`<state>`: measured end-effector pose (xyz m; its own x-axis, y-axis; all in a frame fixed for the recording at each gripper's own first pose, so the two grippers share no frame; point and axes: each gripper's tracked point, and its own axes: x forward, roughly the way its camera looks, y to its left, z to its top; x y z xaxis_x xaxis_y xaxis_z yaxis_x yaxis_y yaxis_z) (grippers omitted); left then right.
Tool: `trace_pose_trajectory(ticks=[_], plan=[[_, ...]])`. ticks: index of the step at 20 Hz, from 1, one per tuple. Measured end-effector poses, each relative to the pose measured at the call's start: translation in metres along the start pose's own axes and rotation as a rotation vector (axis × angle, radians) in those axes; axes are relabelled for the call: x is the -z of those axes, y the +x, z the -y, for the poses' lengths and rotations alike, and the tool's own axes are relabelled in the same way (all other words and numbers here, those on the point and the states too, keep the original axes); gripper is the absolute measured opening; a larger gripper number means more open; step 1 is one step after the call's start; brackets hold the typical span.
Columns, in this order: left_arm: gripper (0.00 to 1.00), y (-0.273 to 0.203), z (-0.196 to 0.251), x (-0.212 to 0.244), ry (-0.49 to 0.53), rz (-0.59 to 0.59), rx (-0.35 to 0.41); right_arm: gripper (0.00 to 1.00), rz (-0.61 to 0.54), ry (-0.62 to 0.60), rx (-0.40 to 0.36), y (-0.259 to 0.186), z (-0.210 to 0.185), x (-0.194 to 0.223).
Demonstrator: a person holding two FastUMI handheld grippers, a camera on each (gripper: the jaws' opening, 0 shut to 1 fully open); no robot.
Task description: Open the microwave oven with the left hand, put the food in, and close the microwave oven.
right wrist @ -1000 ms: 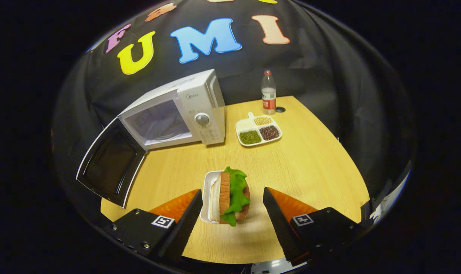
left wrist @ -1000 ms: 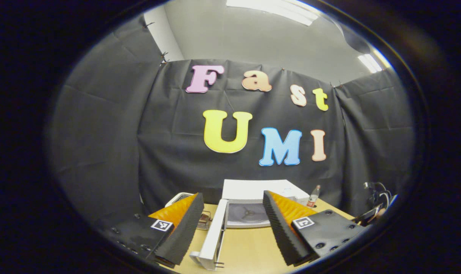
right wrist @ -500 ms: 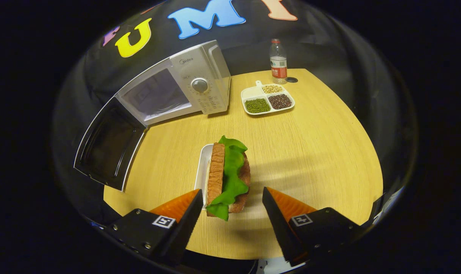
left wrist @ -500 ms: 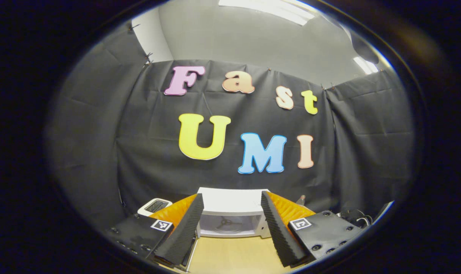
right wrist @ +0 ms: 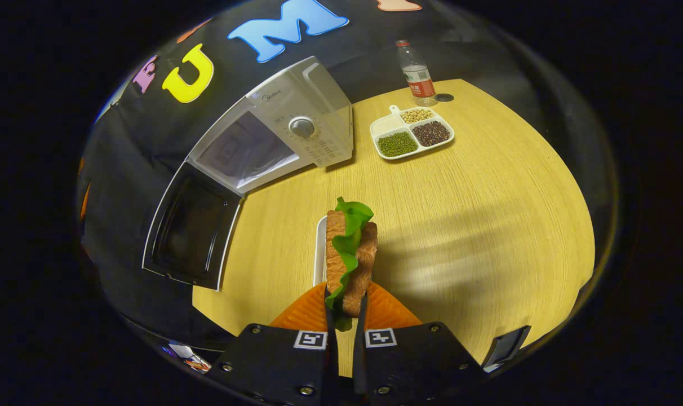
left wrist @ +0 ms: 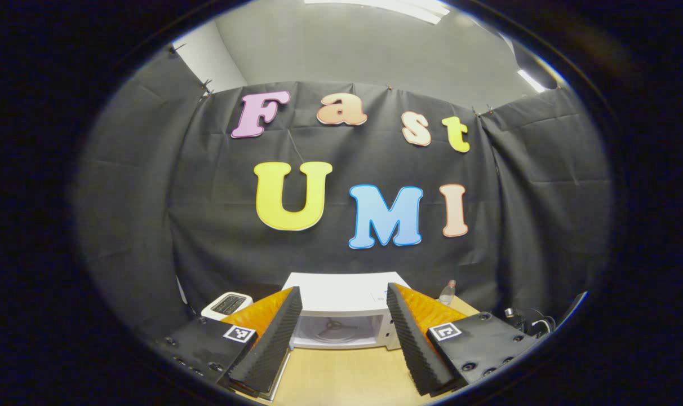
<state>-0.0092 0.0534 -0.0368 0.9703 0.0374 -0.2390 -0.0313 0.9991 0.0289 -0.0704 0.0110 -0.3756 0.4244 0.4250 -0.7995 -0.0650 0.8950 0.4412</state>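
Right gripper view: sandwich clamped between the fingers of the right gripper (right wrist: 346, 301)

The sandwich (right wrist: 350, 259) is gripped at its near end, over a white tray (right wrist: 320, 248) on the table (right wrist: 477, 214); the microwave (right wrist: 285, 135) is seen beyond, door (right wrist: 192, 231) swung open. The left gripper (left wrist: 344, 327) is held spread, nothing between its fingers

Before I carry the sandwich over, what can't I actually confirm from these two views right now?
- Microwave cavity floor: steep angle in the right gripper view; left gripper fingers cover its sides in the left gripper view.
- Plate under the sandwich: mostly hidden by it.
- Right gripper grip: its near fingers hide the contact.
- Door hinge: too dark to judge.
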Motion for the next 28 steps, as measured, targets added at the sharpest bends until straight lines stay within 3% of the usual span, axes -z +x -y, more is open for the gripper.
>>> trace_pose_trajectory(ticks=[3, 9, 13, 21, 28], plan=[[0.96, 0.001, 0.003, -0.012, -0.001, 0.006, -0.007, 0.11, 0.039, -0.009, -0.068, -0.013, -0.014, -0.013], [0.96, -0.001, -0.01, -0.032, 0.001, 0.043, -0.019, 0.1, 0.154, 0.017, -0.243, -0.039, -0.075, -0.045], [0.97, -0.004, -0.03, -0.036, -0.012, 0.056, -0.001, 0.1, 0.216, 0.075, -0.319, -0.04, -0.12, -0.065], [0.96, 0.002, -0.133, -0.036, -0.046, 0.075, 0.043, 0.1, 0.332, 0.228, -0.352, 0.0, -0.198, -0.096], [0.96, 0.019, -0.193, -0.04, -0.025, 0.104, 0.071, 0.1, 0.408, 0.409, -0.4, 0.047, -0.239, -0.119]])
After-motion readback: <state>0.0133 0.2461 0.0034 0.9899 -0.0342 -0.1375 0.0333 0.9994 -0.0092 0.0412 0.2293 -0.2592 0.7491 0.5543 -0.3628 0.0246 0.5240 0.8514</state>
